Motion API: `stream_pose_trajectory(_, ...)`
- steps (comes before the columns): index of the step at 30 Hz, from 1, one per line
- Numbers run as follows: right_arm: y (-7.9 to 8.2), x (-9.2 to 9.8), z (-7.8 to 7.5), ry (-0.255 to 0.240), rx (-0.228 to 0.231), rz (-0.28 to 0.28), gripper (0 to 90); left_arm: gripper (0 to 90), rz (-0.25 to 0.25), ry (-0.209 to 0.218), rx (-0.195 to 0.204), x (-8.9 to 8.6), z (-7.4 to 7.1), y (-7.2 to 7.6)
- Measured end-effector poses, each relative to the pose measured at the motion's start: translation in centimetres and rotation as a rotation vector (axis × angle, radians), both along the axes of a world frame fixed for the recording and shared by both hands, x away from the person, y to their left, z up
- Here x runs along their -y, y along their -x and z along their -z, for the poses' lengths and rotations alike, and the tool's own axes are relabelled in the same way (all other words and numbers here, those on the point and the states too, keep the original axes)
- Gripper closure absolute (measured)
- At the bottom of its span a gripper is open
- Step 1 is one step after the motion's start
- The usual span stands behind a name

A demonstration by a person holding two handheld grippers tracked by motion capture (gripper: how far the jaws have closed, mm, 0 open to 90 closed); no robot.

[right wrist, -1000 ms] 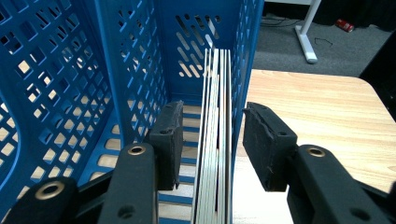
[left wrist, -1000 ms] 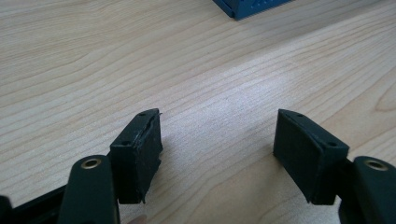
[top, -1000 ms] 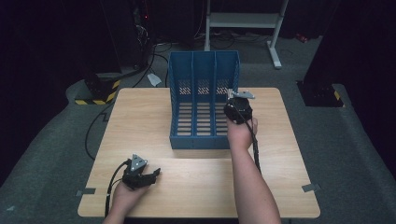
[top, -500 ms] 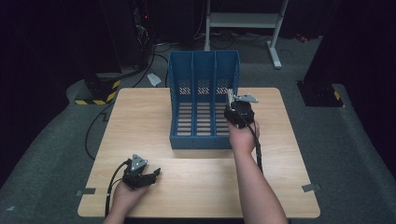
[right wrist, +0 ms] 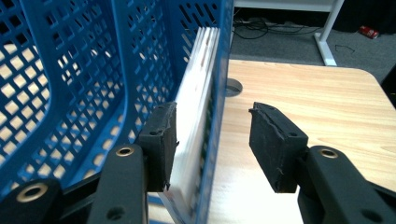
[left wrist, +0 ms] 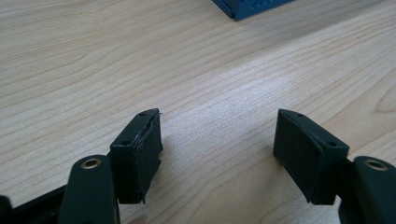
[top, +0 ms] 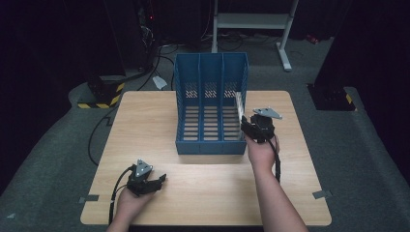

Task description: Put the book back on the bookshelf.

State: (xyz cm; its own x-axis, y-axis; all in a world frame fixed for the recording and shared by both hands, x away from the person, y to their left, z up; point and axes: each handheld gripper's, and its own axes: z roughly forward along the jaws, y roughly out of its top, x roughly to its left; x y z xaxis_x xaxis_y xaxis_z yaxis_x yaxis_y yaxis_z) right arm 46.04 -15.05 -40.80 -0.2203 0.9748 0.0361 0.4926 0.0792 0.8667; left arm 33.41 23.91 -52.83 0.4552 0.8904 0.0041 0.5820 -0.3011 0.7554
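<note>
The right tool (right wrist: 212,140) has just been opening, and the white booklet (right wrist: 194,116) between its jaws is no longer pinched. The booklet stands in the rightmost slot of the blue file rack (top: 211,104). It looks thin, light and bendable, so holding near its stiff edge seems best. The left tool (left wrist: 217,154) rests open on the bench (top: 145,121).

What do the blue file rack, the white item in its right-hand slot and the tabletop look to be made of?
File rack: apparently moulded plastic, slightly glossy, walls pierced by a grid of square holes. White item: probably paper or thin booklets; stacked sheet edges show, so likely matte. Table: pale wood or wood-look laminate, with visible grain lines; which one is unclear.
</note>
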Motion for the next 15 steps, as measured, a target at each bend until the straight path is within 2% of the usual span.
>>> stream_pose_trajectory(8,1.7,2.2,1.4,0.005,0.006,-0.009,49.0,32.3,0.0,0.0,0.001,0.0,0.0,0.0)
stream_pose_trajectory(10,2.6,3.2,2.5,0.013,-0.002,-0.011,47.6,32.2,0.0,0.0,0.001,0.0,0.0,0.0)
stream_pose_trajectory(15,3.7,4.2,3.9,0.042,-0.007,-0.019,46.1,32.2,0.0,0.0,0.001,0.0,0.0,0.0)
